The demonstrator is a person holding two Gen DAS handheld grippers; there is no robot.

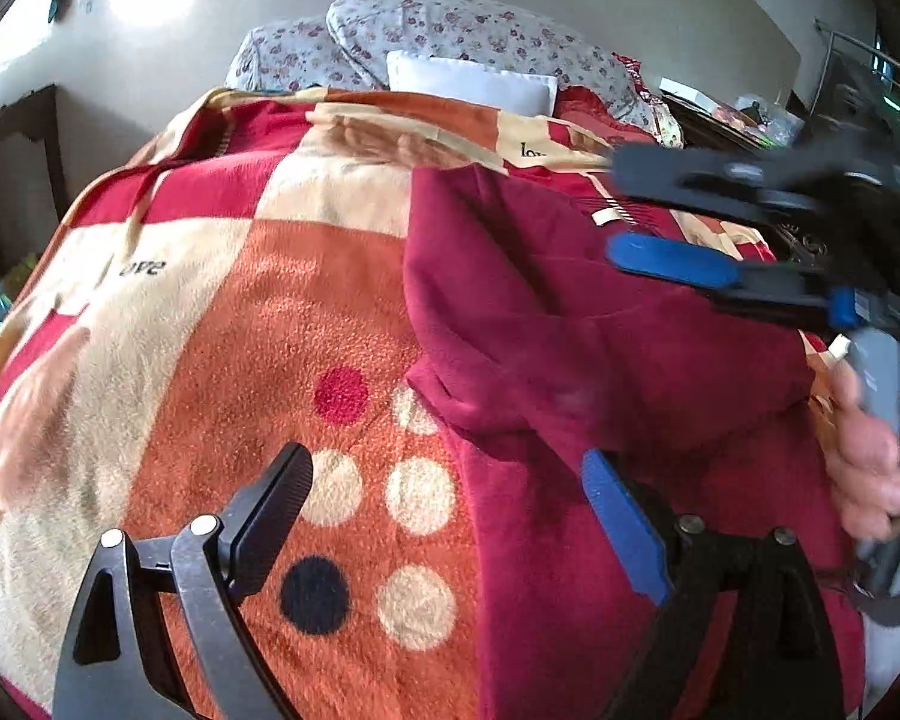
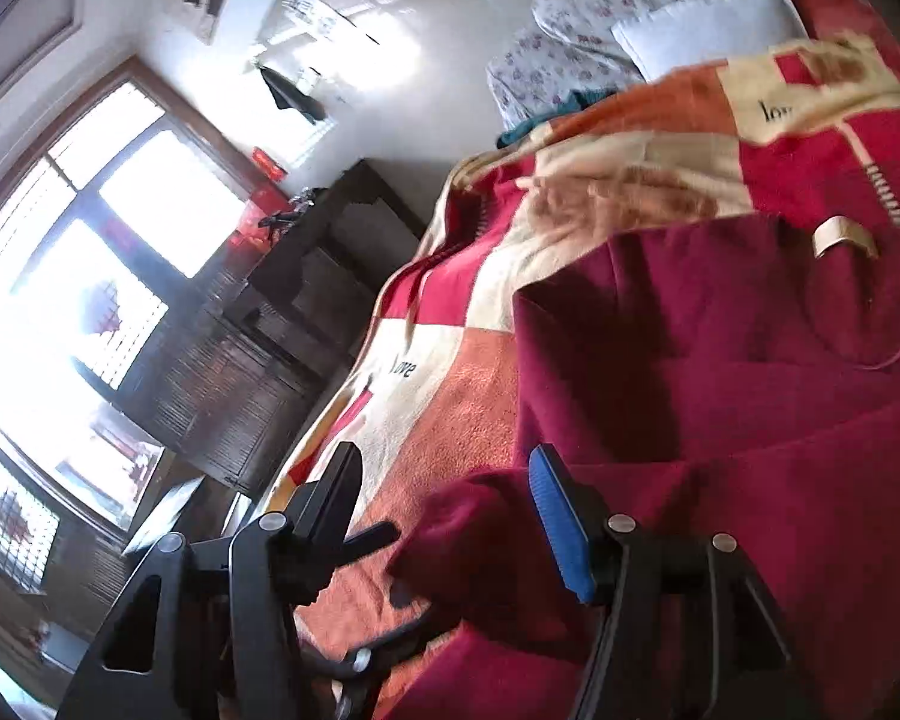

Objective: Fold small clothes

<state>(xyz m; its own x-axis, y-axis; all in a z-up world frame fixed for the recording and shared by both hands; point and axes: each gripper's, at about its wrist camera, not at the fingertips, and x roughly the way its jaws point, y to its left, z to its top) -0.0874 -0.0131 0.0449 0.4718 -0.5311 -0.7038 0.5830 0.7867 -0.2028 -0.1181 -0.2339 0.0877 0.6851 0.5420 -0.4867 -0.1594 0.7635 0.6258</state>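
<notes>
The dark red garment [image 1: 570, 324] lies spread on the patchwork blanket [image 1: 258, 312], covering the blanket's right-hand portion as the left wrist view shows it; a cream neck label [image 2: 843, 235] sits at the garment's far end, toward the white pillow [image 1: 474, 84]. The left gripper [image 1: 444, 510] hangs over the garment's near left edge with its jaws wide apart: the black finger [image 1: 270, 516] is above the blanket's dotted orange patch, the blue-padded finger [image 1: 624, 528] above the garment, and nothing is clamped between them. The right gripper [image 1: 642, 216] reaches in above the garment's far right part, jaws apart and empty; a hand [image 1: 870, 450] grips its handle. In the right wrist view a fold of the garment rises between the right gripper's fingers, but the pads do not press on it.
</notes>
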